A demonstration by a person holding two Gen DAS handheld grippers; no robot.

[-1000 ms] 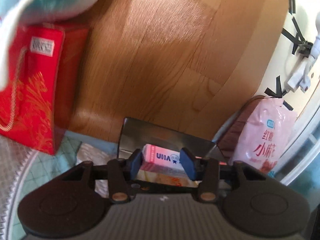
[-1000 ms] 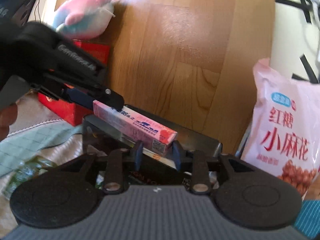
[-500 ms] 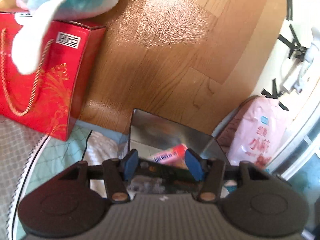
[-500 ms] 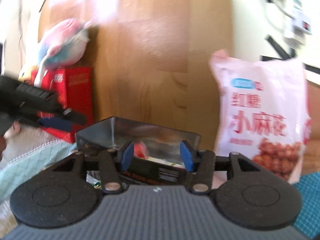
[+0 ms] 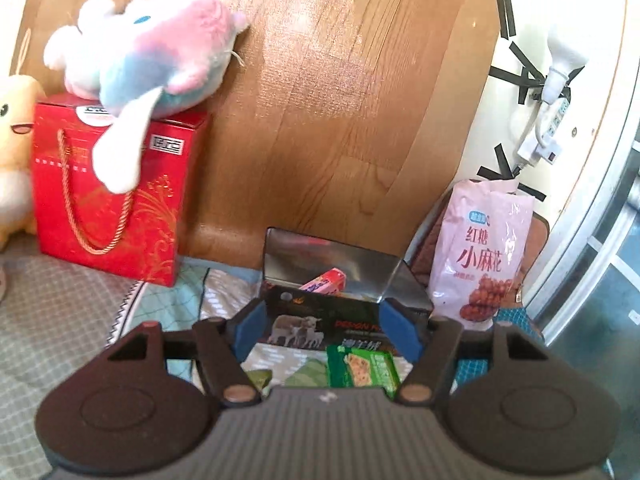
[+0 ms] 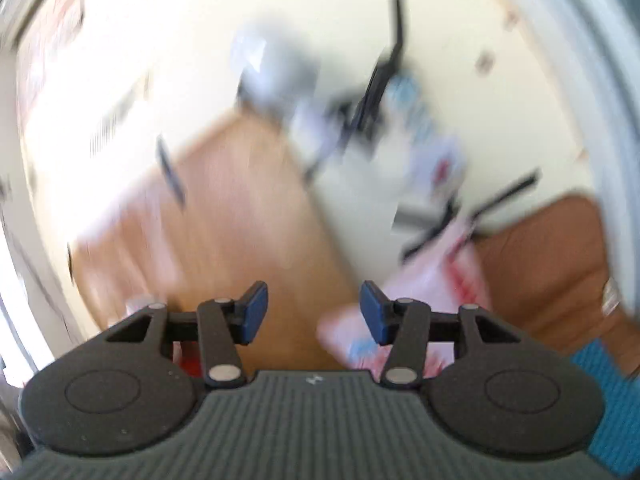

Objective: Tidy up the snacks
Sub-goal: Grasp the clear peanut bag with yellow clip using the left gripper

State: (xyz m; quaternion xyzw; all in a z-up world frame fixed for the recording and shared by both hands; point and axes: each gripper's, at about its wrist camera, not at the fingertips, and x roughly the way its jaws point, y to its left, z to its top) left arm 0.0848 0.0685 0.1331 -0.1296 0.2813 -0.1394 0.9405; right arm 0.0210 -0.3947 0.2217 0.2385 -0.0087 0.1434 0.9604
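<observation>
Wood-grain panelling backs a bed covered in checked green-and-grey quilt (image 5: 60,320), and that is where I am working. My left gripper (image 5: 326,330) is spread wide and grasping nothing. Just below and ahead of it, between its blue pads (image 5: 248,330), lies a green snack packet (image 5: 362,368) flat on the quilt, its long axis running roughly away from me, in line with the fingers. I judge this the next thing to collect, so a short drop with a slight shift right should straddle its narrow width.

Directly beyond stands the open black box (image 5: 324,324) with a shiny metal interior; a pink-and-red snack bar (image 5: 324,282) already leans inside it. The box front shows sheep and the letters "PEMAN", the rest unreadable. To the right stands a pink bag (image 5: 480,256) printed "红糖 小麻花". At left a red gift bag (image 5: 108,200) carries a label too blurred to read, with a pink-and-blue plush toy (image 5: 152,48) on top.

My right gripper (image 6: 314,312) is also parted and empty, but its view is smeared by motion and points at the wall, so the left is plainly the nearer.
</observation>
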